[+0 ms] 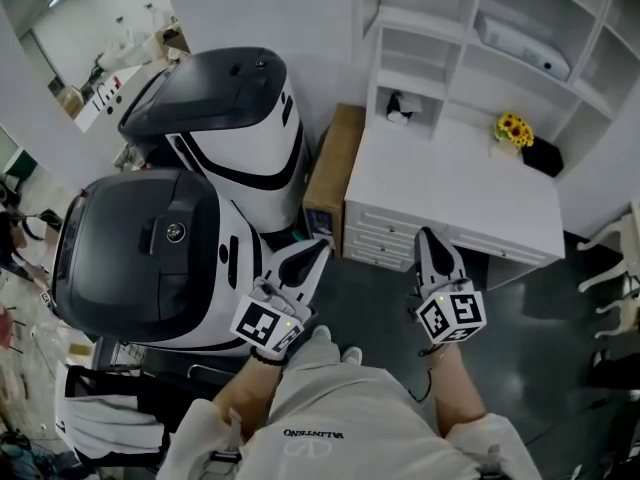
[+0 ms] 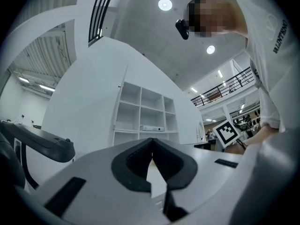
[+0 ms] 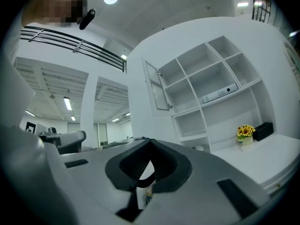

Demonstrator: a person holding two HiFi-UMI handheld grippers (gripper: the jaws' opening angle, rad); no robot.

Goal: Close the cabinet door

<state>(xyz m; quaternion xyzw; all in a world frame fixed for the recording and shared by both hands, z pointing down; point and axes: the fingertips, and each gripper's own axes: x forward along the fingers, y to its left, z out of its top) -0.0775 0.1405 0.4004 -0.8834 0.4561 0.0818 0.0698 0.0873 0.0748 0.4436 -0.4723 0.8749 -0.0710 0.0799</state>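
**Grippers.** The left gripper point(image 1: 316, 250) is seen with its jaws brought fully together; in the left gripper view point(image 2: 152, 145) the dark pads meet at the tips and nothing is held between them. The right gripper point(image 1: 428, 236) is found in the same condition: in the right gripper view point(image 3: 150, 145) its pads meet at the tips and nothing is gripped. Both grippers are held out in front of the person's white shirt point(image 1: 340, 423), side by side and well apart, above a dark floor point(image 1: 520, 328). Neither is in contact with any furniture.

**Task item.** The cabinet door point(image 3: 157, 86) is noted standing open. It is a framed glass panel hinged at the upper left corner of a white shelf unit point(image 1: 470, 38), and it is swung outward from its compartment. It lies well apart from both grippers.

**Surroundings.** A white desk point(image 1: 450, 183) is recorded below the shelf unit, with drawers point(image 1: 385, 240) in its front face, near the tips of the right gripper. A small bunch of yellow flowers point(image 1: 513, 128) is set on the desk's far right, just beside a black box point(image 1: 543, 156). A flat white device point(image 1: 520, 43) lies on one shelf. A brown board point(image 1: 332, 173) is placed against the desk's left side. Two large white-and-black machines point(image 1: 150, 258) point(image 1: 225, 118) are observed to the left, the nearer one just beside the left gripper.
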